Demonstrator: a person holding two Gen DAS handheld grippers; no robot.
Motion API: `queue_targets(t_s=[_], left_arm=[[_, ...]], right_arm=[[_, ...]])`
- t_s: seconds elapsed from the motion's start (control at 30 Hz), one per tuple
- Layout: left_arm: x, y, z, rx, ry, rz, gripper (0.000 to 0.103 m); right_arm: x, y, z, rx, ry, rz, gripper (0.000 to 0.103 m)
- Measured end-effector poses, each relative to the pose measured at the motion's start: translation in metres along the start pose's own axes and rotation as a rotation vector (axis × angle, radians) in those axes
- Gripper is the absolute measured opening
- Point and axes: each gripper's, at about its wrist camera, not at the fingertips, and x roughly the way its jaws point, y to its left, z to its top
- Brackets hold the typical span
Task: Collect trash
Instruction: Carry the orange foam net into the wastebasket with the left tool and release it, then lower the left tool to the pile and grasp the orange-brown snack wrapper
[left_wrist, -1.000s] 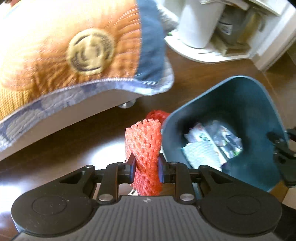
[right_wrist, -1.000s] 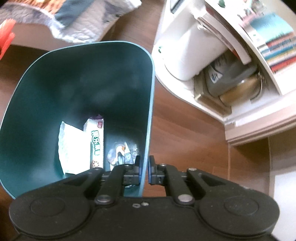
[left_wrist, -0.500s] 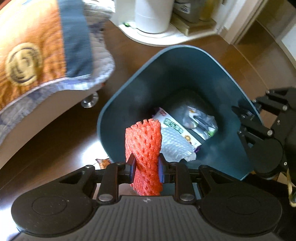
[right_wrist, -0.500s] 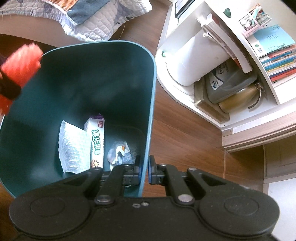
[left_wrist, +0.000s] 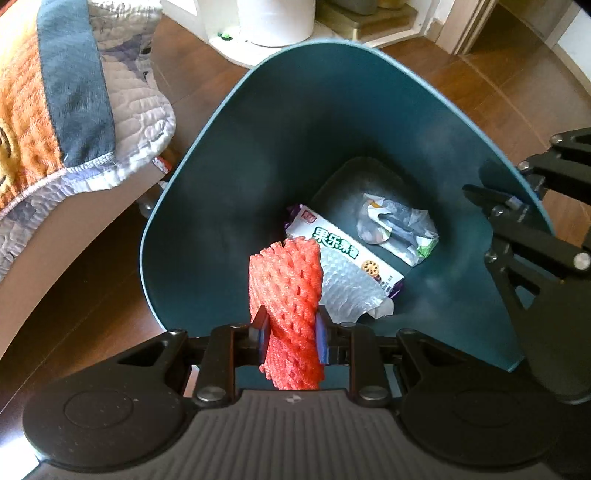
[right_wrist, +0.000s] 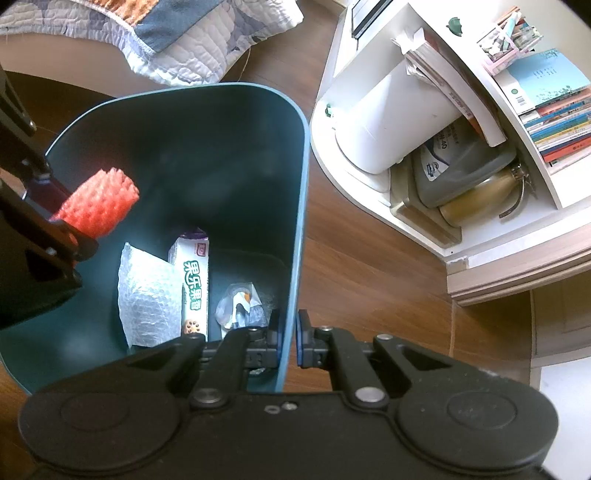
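Left gripper (left_wrist: 290, 334) points almost straight down over the open mouth of the teal bin (left_wrist: 207, 155), jaws clamped on a red foam fruit net (left_wrist: 286, 291). The net stands up ahead of the fingertips, its lower end poking back toward the camera. Below and beyond it, on the bin floor: a snack wrapper (left_wrist: 343, 254), bubble wrap (left_wrist: 347, 295), a crumpled clear packet (left_wrist: 397, 229).

Right gripper (right_wrist: 287, 339) is closed on the bin's near wall, one pad inside, one outside — holding the bin tilted and steady.

Risks, as I judge them:
- The foam is light and springy; on release it may cling to a pad or bounce rather than fall cleanly.
- The net sits close to the near-left wall, so an early release could catch the rim.
- The right grip is a thin pinch on smooth plastic — any nudge from the left tool could slip or tip the bin.
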Motion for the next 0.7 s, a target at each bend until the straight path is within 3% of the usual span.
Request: queue_targets(t_s=[0.17,0.23,0.27,0.7], left_arm=[[0.002,0.001,0.001,-0.023,0.006,-0.02,0.034],[0.0,0.002,0.0,-0.031,-0.005,-0.028,0.062],[-0.001,0.002,0.0,-0.032,-0.016,-0.027,0.066],[-0.02,0.018,-0.006,-0.031,-0.072,-0.039,0.067]], right_arm=[[0.001,-0.003,-0.001,0.007,0.001,0.004,0.006],[0.001,-0.003,-0.001,0.009,0.002,0.004,0.006],[0.002,-0.003,-0.001,0.01,0.003,0.004,0.006],[0.012,-0.014,-0.006,0.057,0.034,-0.009,0.006]])
